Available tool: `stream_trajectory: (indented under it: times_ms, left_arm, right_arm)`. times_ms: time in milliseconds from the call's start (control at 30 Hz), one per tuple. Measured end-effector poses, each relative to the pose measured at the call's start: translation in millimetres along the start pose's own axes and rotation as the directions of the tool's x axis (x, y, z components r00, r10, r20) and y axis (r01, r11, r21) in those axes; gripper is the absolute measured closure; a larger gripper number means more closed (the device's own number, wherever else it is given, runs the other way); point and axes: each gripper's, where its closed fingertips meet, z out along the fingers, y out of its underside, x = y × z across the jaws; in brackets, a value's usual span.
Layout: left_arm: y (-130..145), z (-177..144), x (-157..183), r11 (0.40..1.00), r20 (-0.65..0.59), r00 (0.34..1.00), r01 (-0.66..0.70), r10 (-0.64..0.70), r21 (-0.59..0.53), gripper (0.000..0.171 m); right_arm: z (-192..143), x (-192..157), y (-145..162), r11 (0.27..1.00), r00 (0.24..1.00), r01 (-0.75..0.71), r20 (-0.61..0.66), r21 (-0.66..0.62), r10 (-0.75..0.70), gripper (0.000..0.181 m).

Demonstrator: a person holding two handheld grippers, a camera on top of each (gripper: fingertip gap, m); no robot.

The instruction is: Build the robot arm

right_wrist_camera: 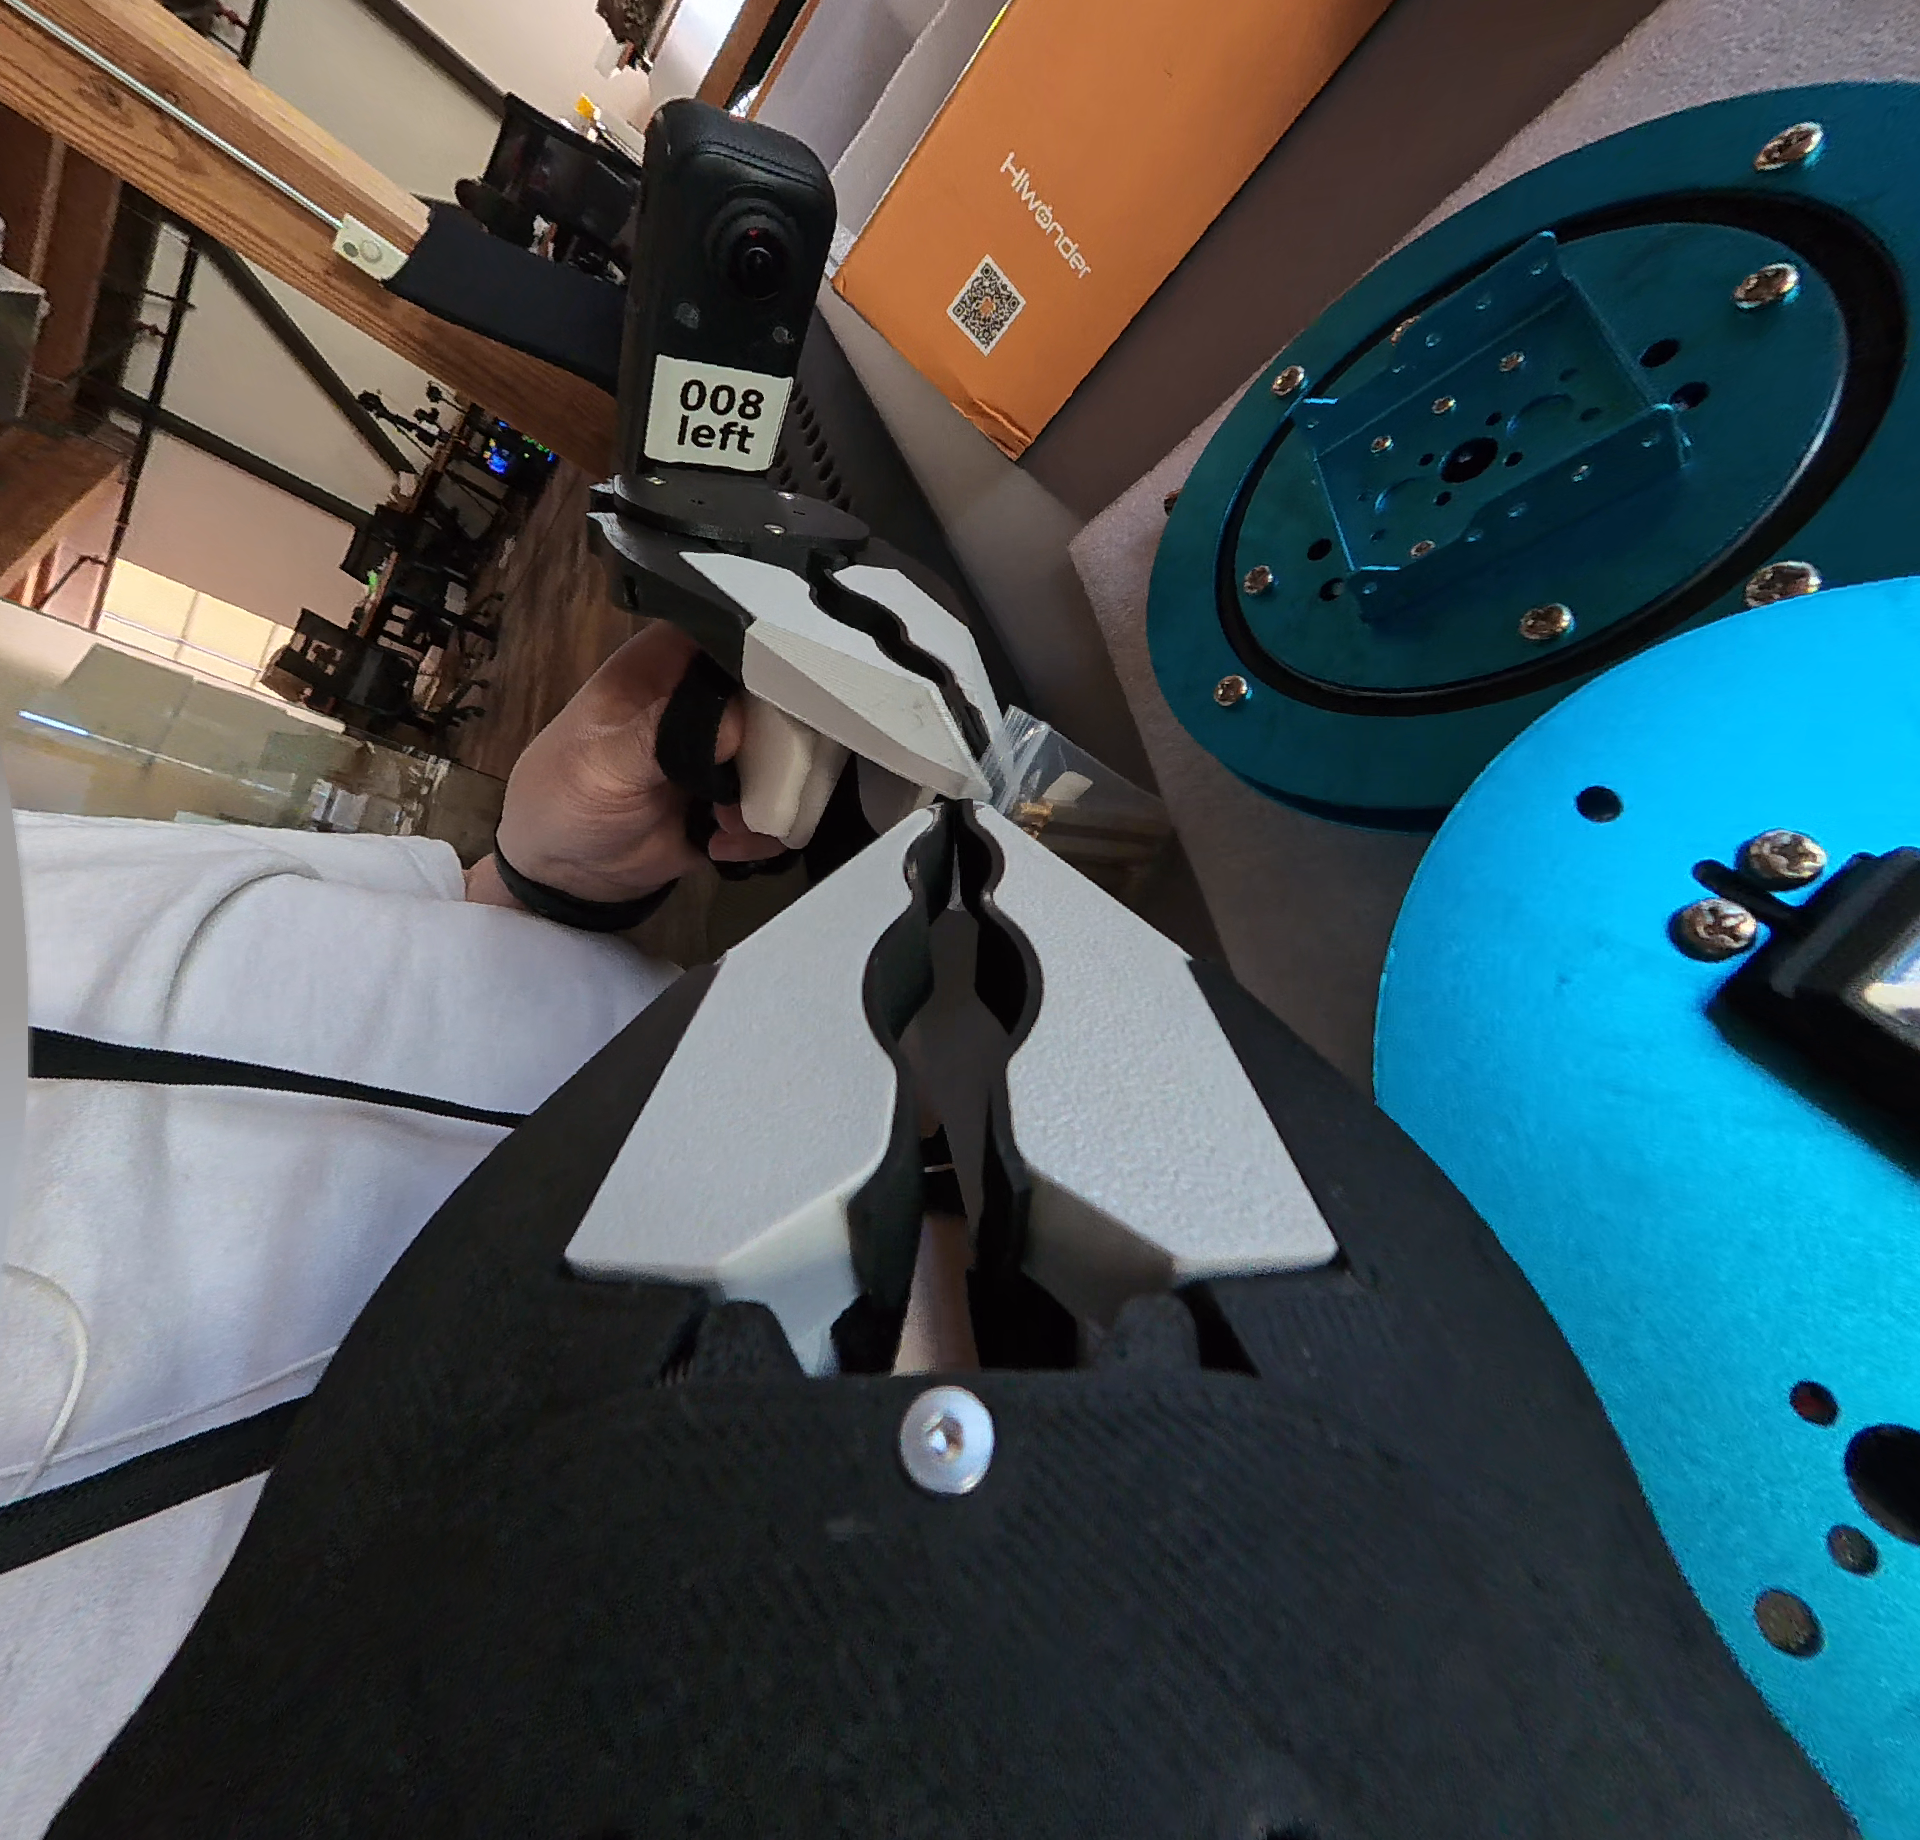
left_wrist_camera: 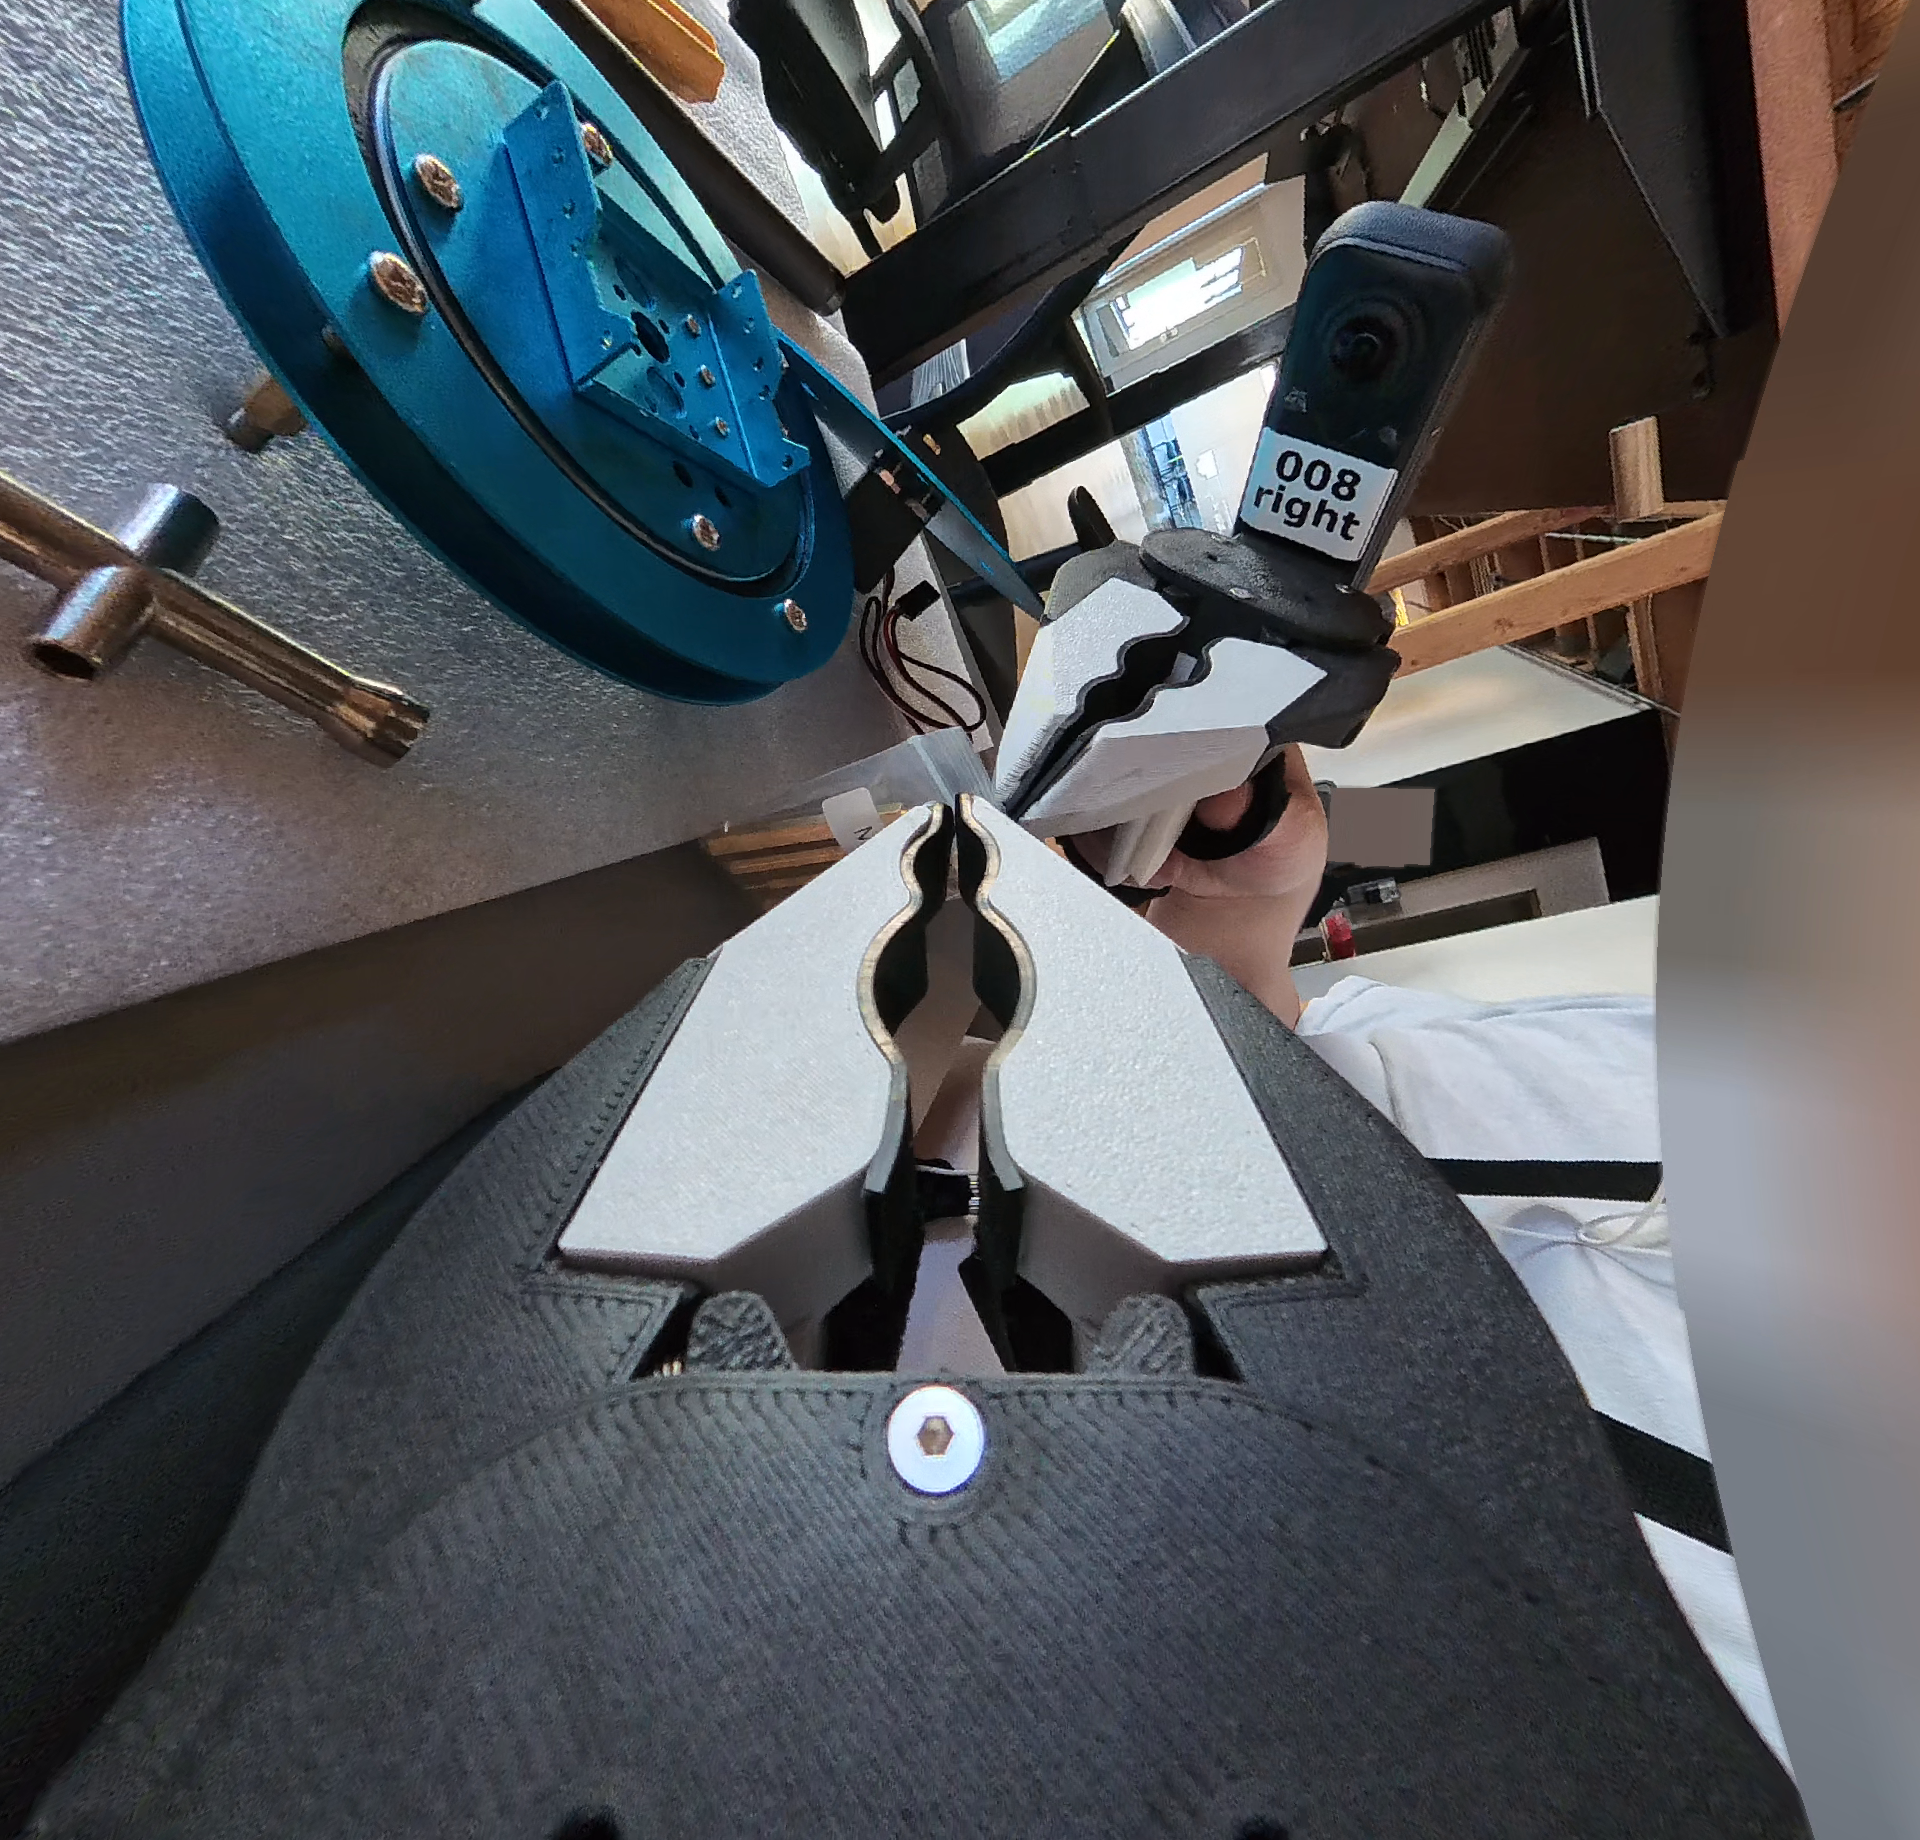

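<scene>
grey foam mat (left_wrist_camera: 312,834) | left gripper (left_wrist_camera: 956,816), right gripper (right_wrist_camera: 961,816) tip-to-tip, both pinching clear bag (left_wrist_camera: 914,764) | bag contents unclear | blue disc (left_wrist_camera: 312,263) near

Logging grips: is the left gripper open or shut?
Shut: the left gripper has its fingertips pinched on the edge of a clear plastic bag.

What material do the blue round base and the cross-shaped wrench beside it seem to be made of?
The blue round base looks like anodised metal, probably aluminium: an even matte-satin blue with soft glints and brass-coloured screws. The cross-shaped wrench looks like plated steel: a bright silvery mirror shine on its socket ends. Both lie on a grey foam-like mat.
</scene>
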Motion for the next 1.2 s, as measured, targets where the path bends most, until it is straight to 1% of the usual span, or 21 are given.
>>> stream_trajectory:
  times_ms: [100,300,433,700,1200]
  left_arm:
    - [0.6,0.1,0.9,1.0,-0.001,1.0,-0.007,0.007,-0.004,0.169]
    - [-1.8,-2.4,3.5,1.0,-0.041,0.999,0.023,-0.023,0.009,0.164]
    - [0.1,-1.0,3.2,1.0,-0.035,0.999,0.016,-0.016,-0.006,0.163]
    - [0.9,-1.6,5.2,1.0,-0.059,0.998,0.024,-0.024,-0.011,0.171]
    - [2.3,-1.6,4.4,1.0,-0.05,0.999,0.008,-0.009,-0.015,0.171]
  right_arm:
    - [-1.4,2.4,0.8,1.0,1.0,-0.019,-0.023,-0.001,0.019,0.181]
    - [-1.3,-0.3,3.6,0.997,0.997,-0.071,0.004,-0.004,0.071,0.181]
    - [-0.5,-0.7,3.8,0.996,0.996,-0.085,0.005,0.001,0.085,0.181]
    - [0.0,-1.2,3.8,0.995,0.995,-0.102,0.011,0.013,0.102,0.181]
    - [-1.7,2.1,2.9,0.987,0.987,-0.156,-0.021,0.026,0.157,0.181]
